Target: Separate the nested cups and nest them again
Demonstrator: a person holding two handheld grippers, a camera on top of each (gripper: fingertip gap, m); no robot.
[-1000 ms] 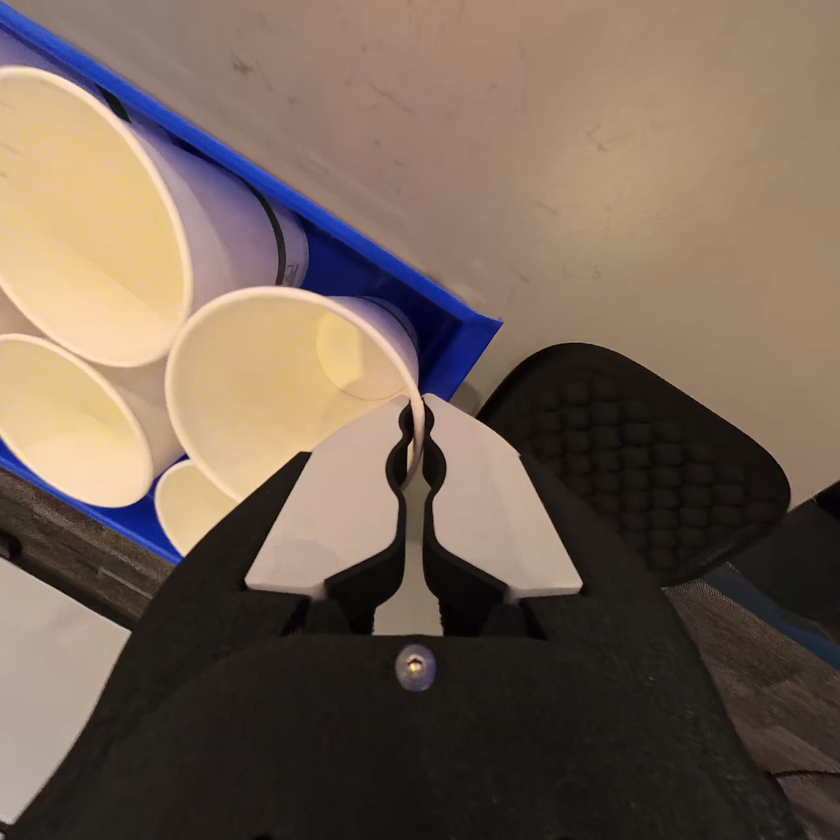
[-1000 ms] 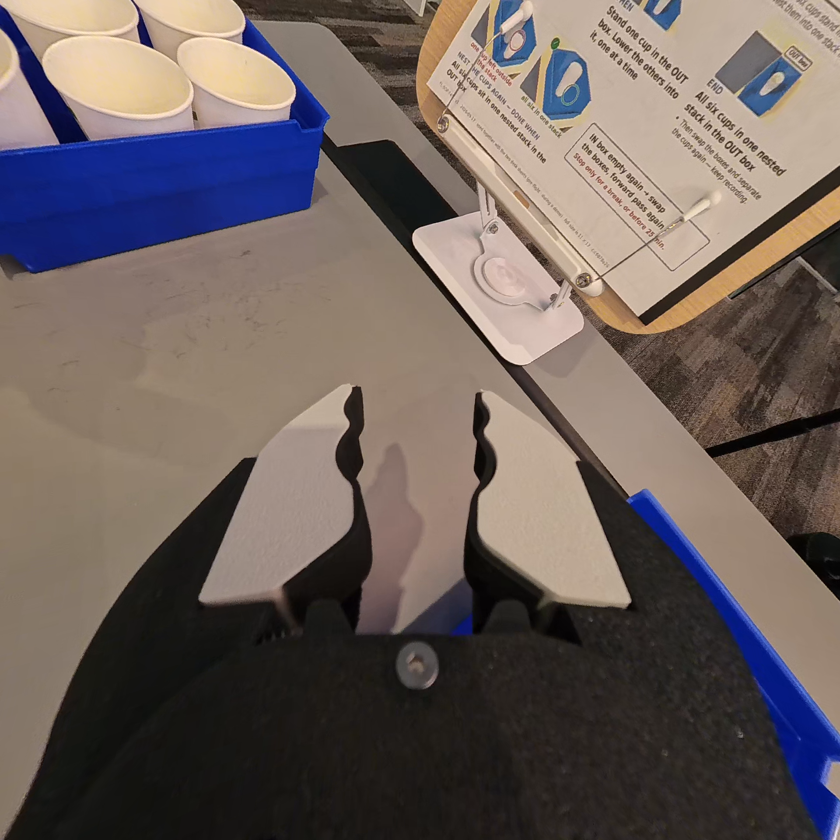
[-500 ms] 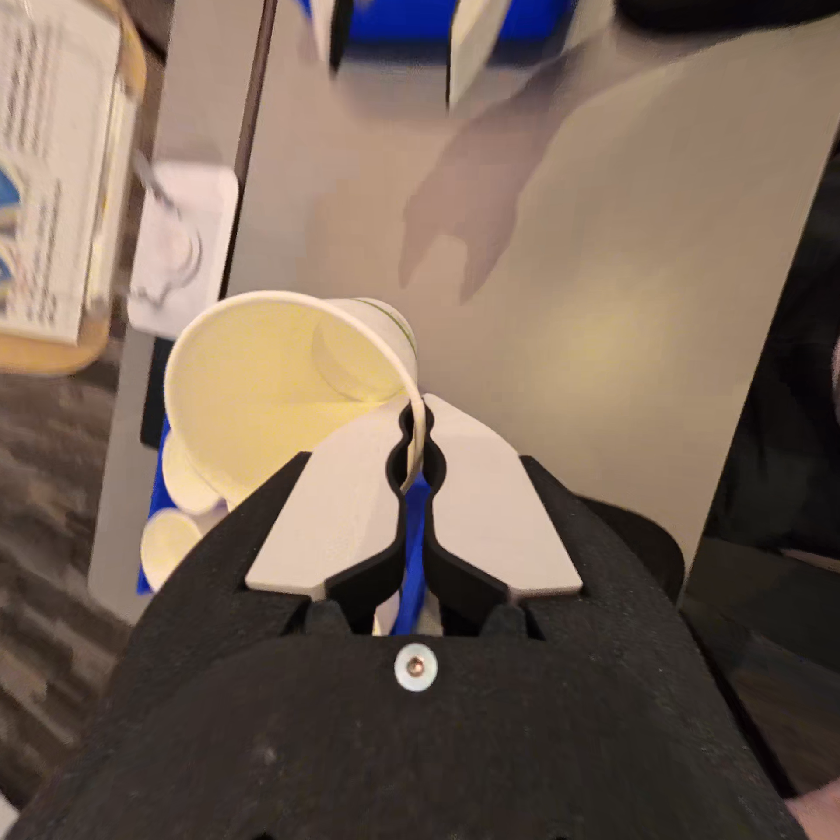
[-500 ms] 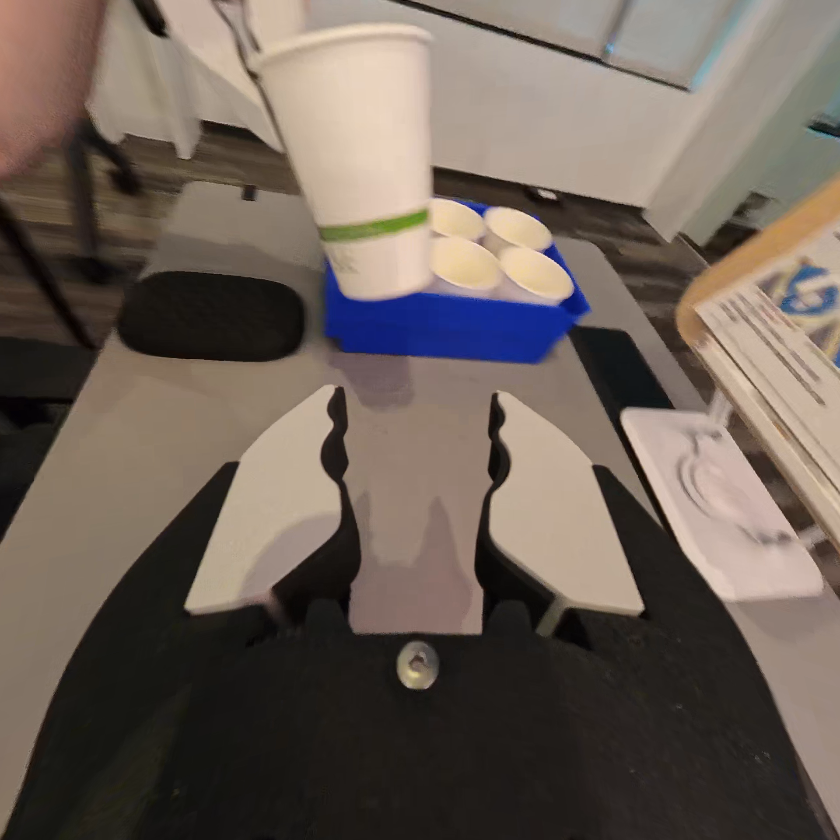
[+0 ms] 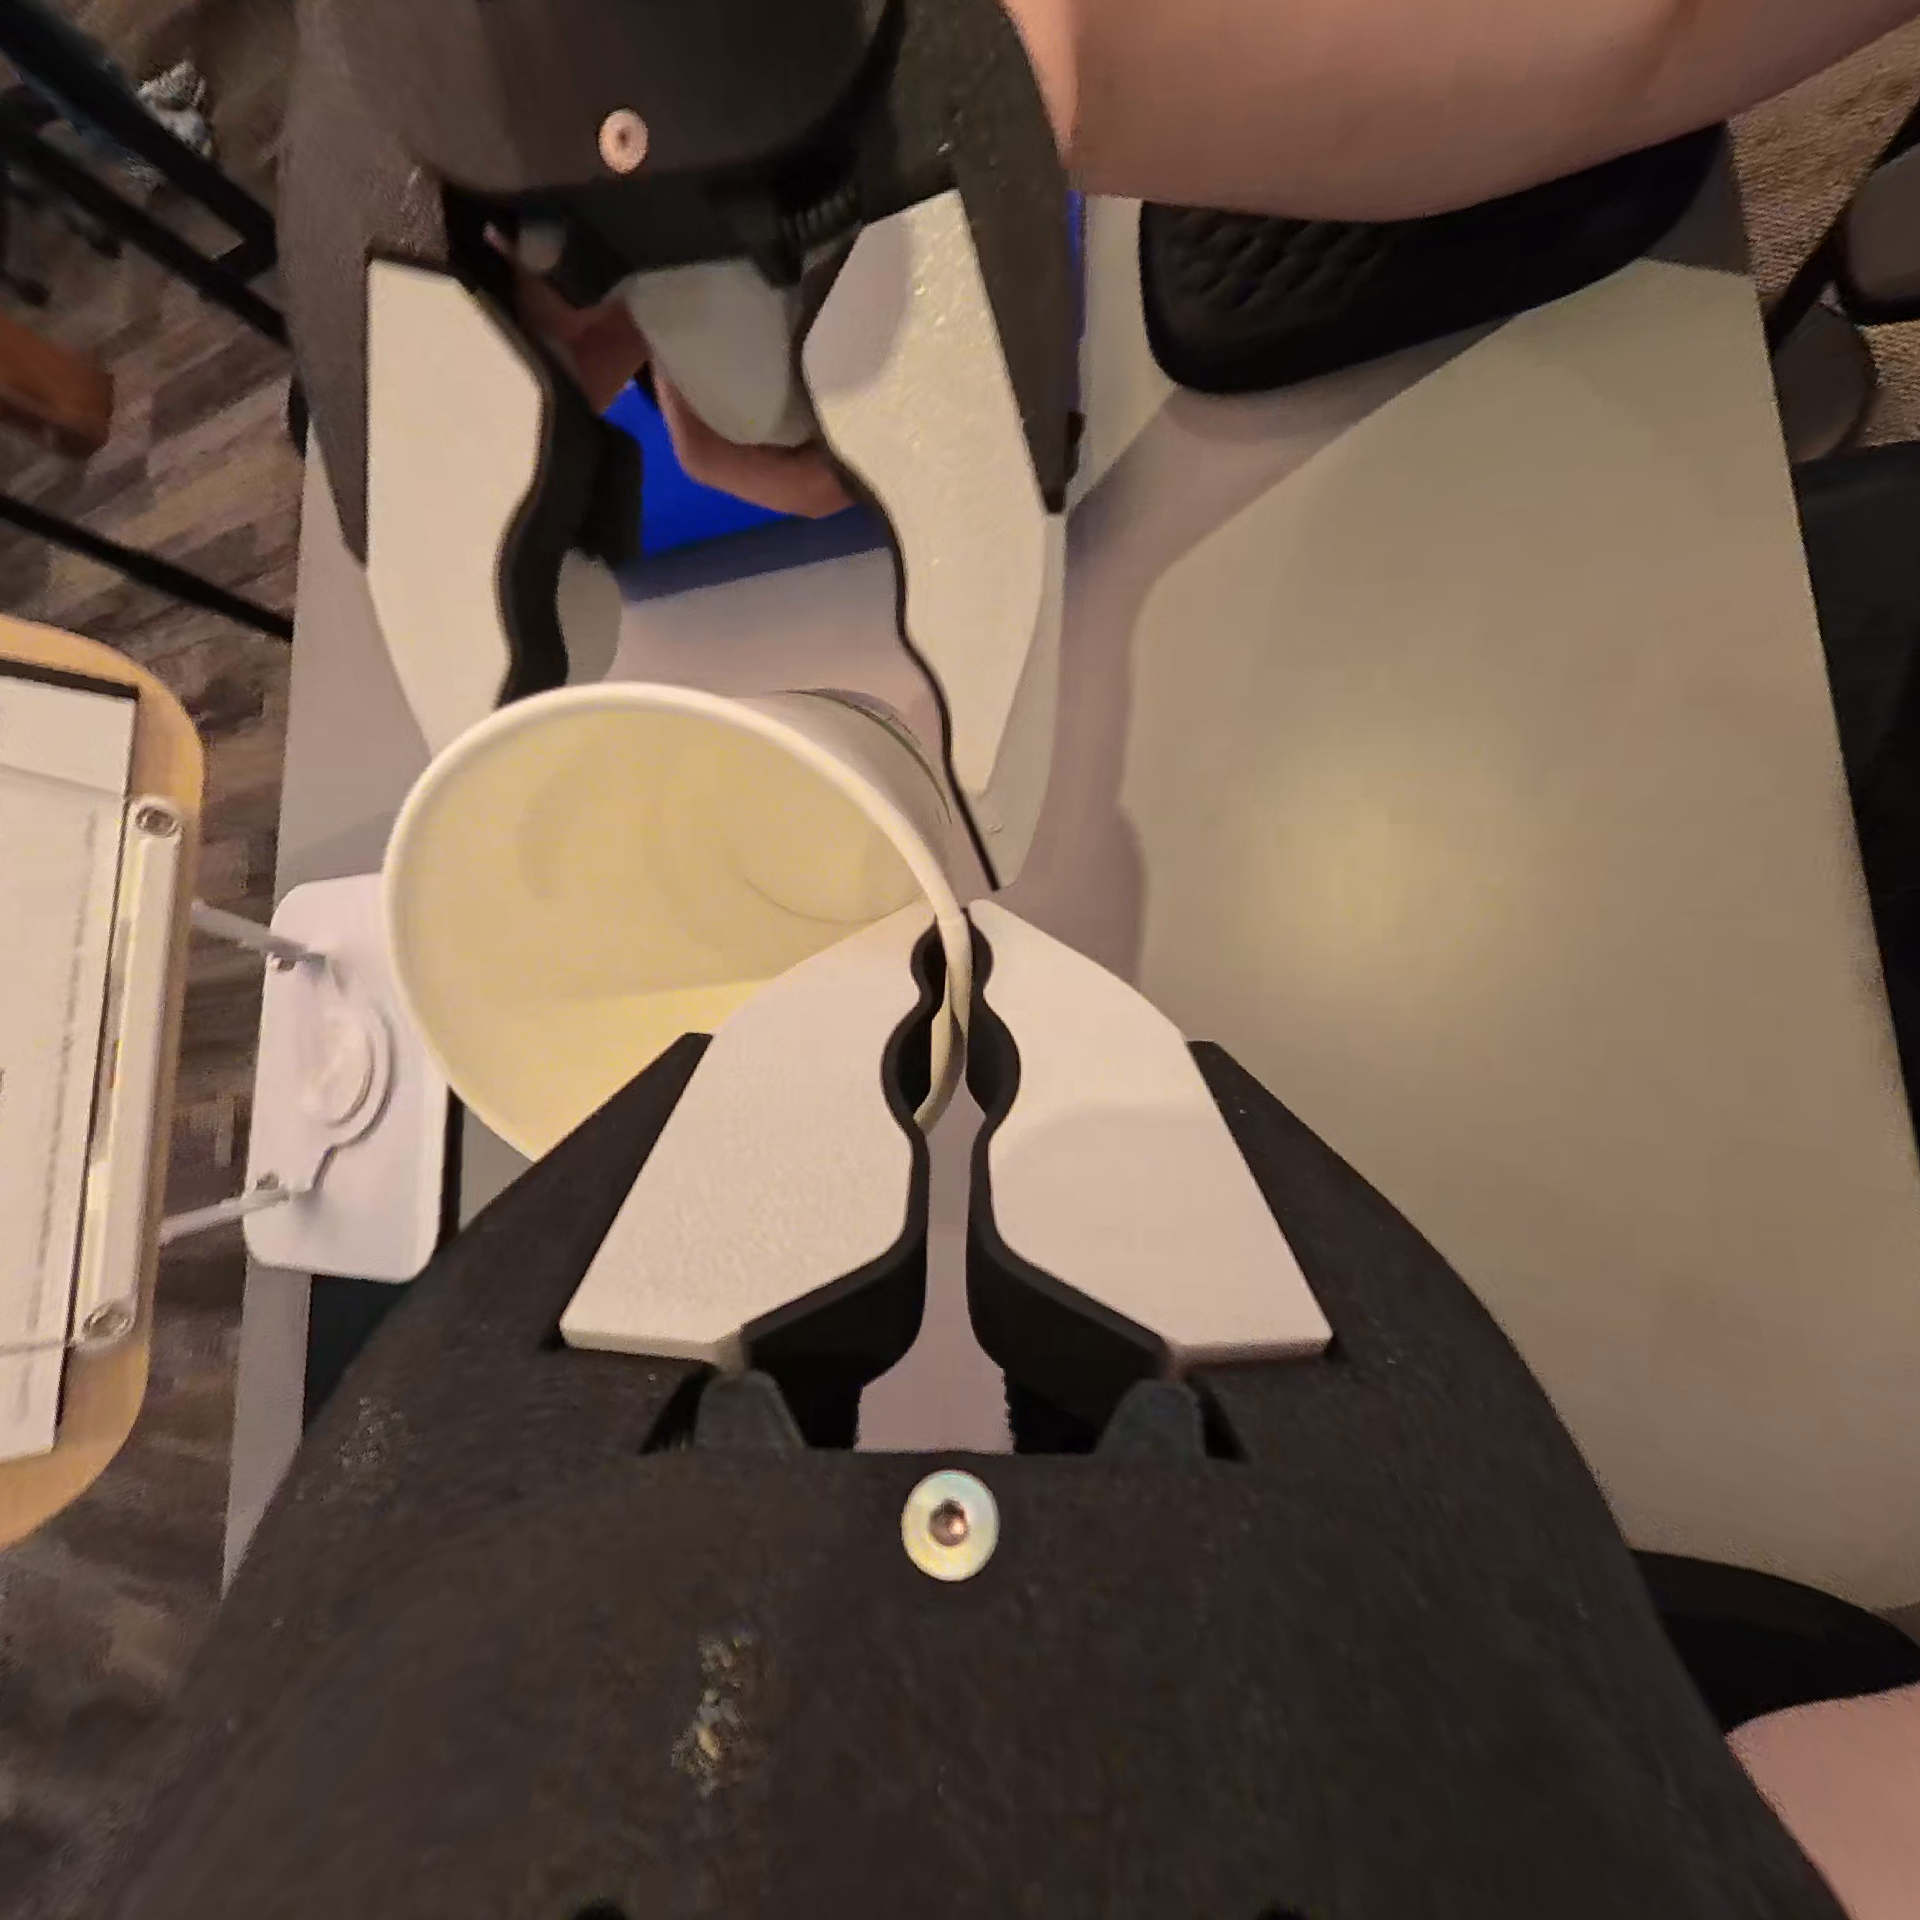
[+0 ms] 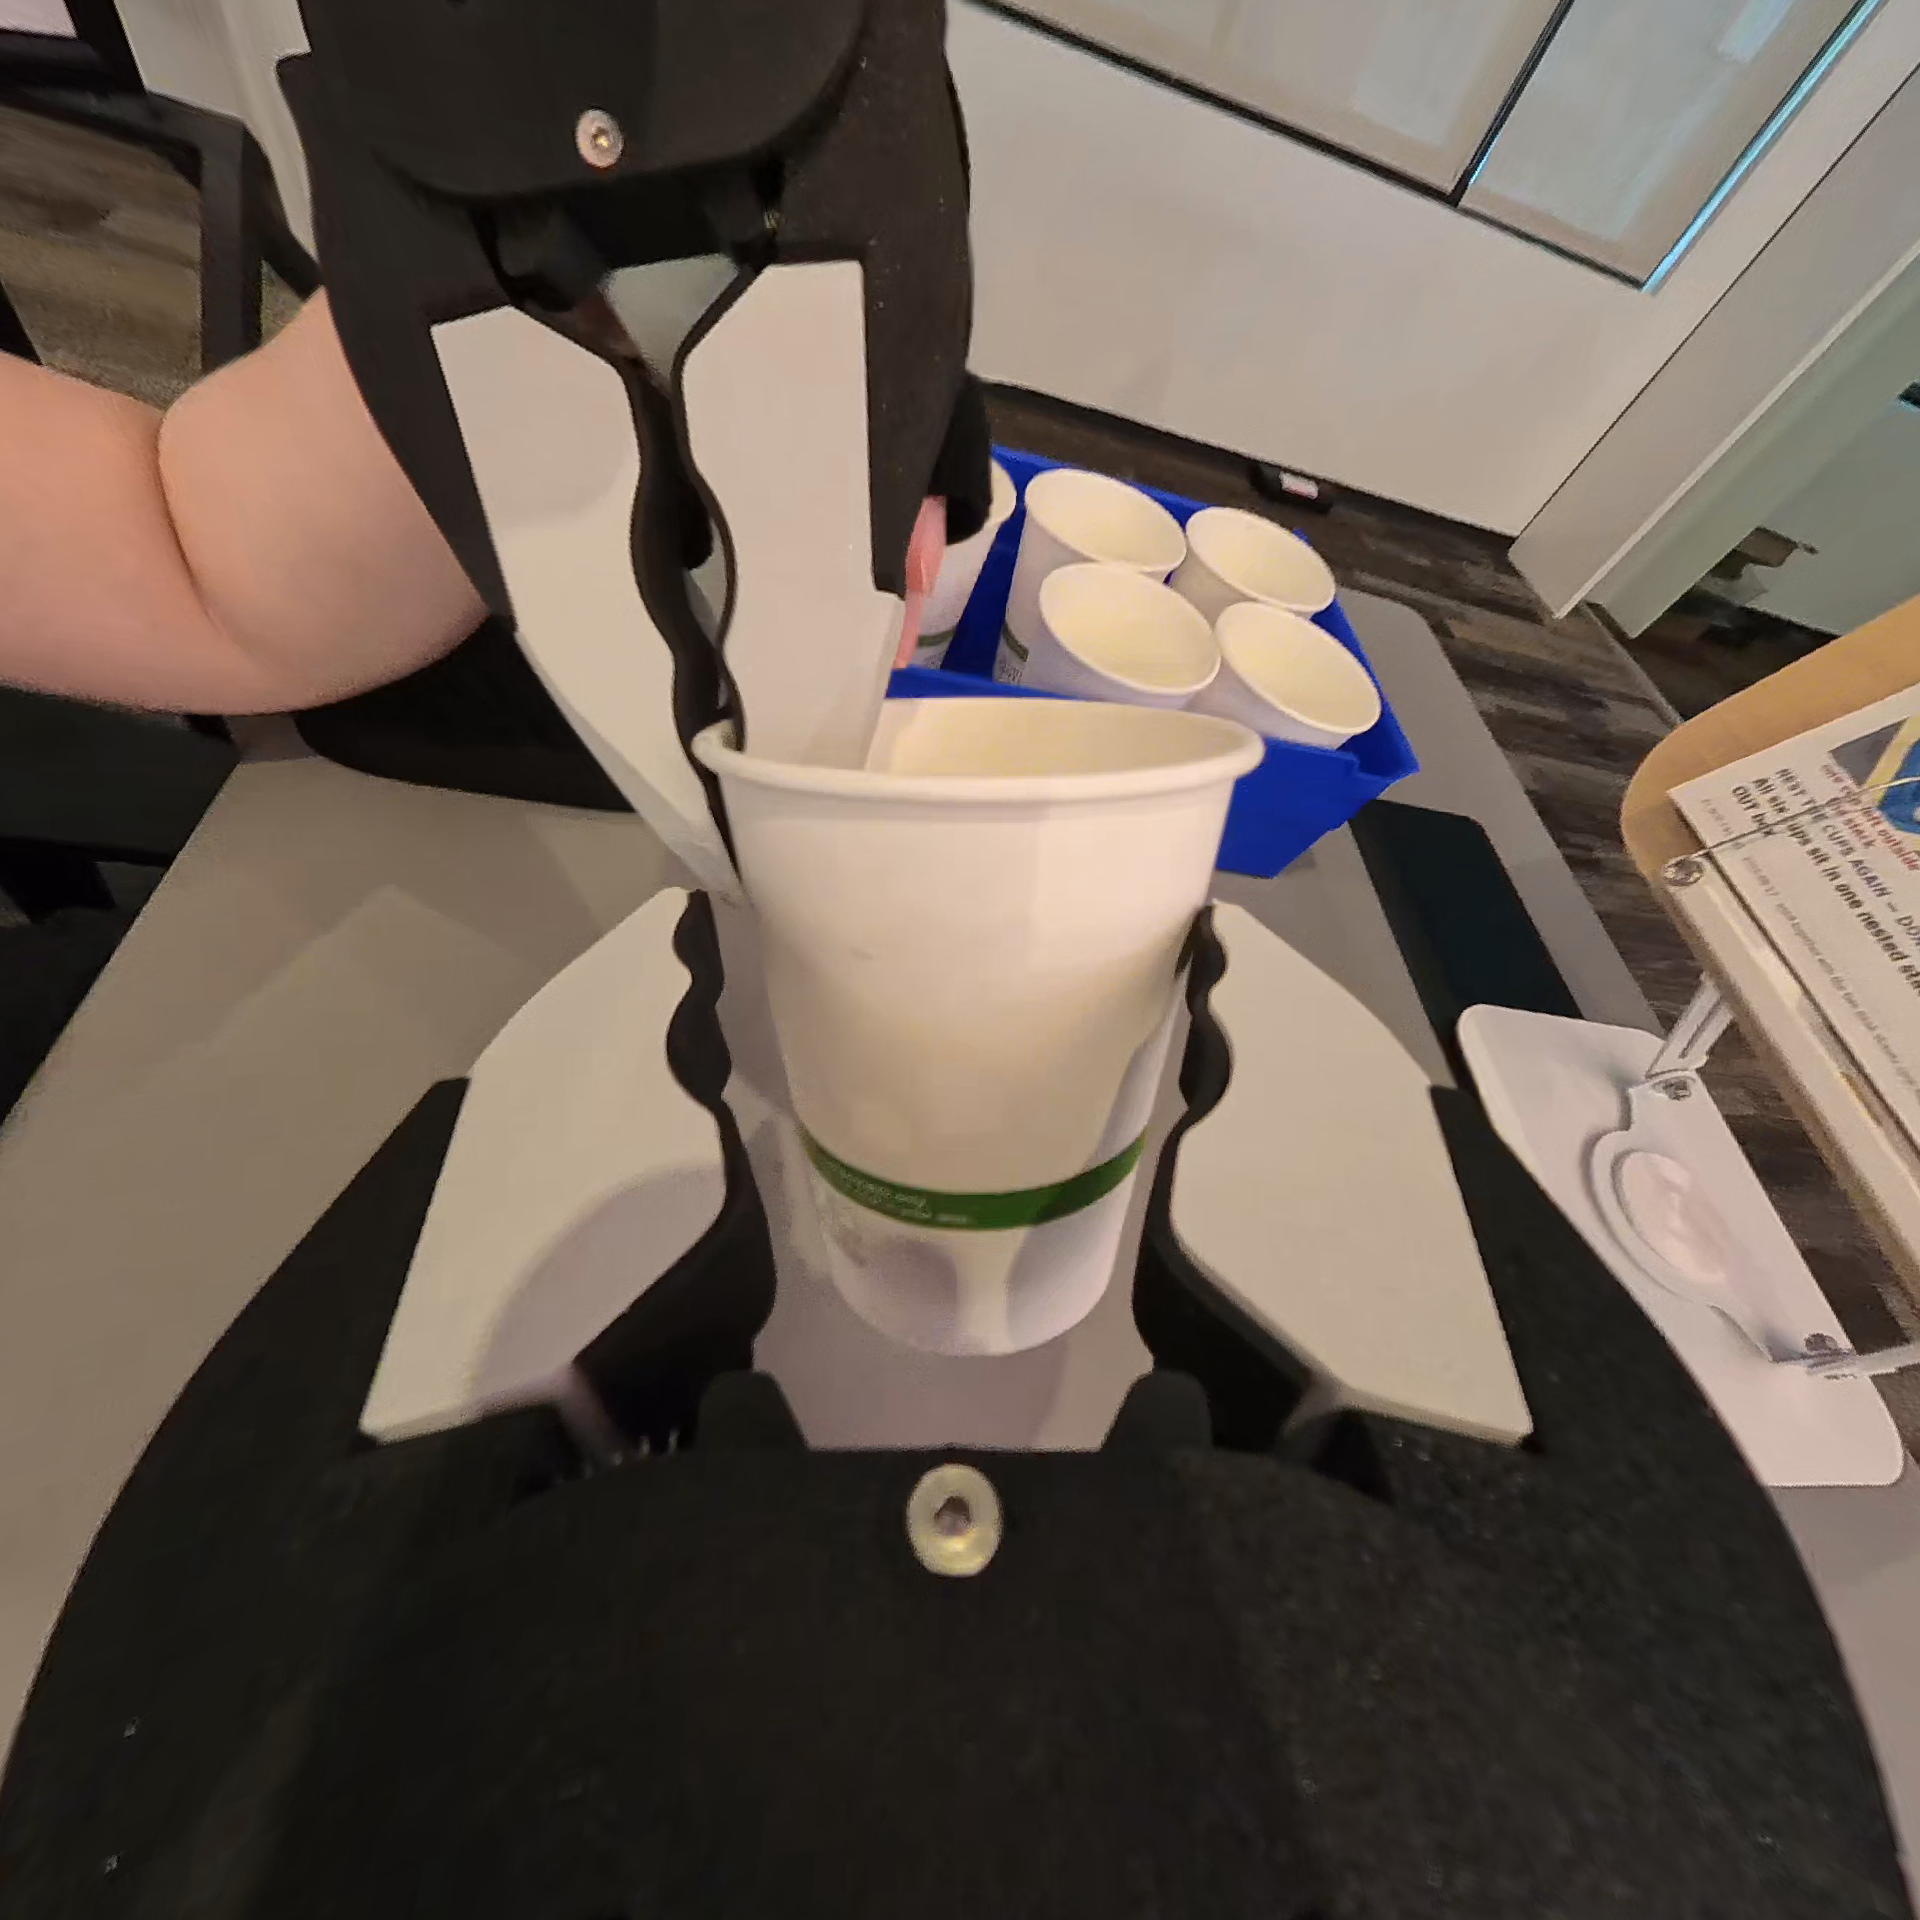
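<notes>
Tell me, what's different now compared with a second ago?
The left claw carried the paper cup out of the blue bin to above the grey table. The right claw came up and now straddles the cup's sides, jaws open. Unchanged: the left claw is still pinched on the cup's rim, and the other cups stay in the bin.

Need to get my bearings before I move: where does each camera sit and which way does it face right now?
Left wrist view: on the left gripper, looking down at the table; its fingers pinch the cup rim; the right gripper and a forearm show opposite.
Right wrist view: on the right gripper, facing level across the table toward the bin; its open fingers flank the cup; the left gripper comes from above.
Shared: cup, both grippers, table.
</notes>
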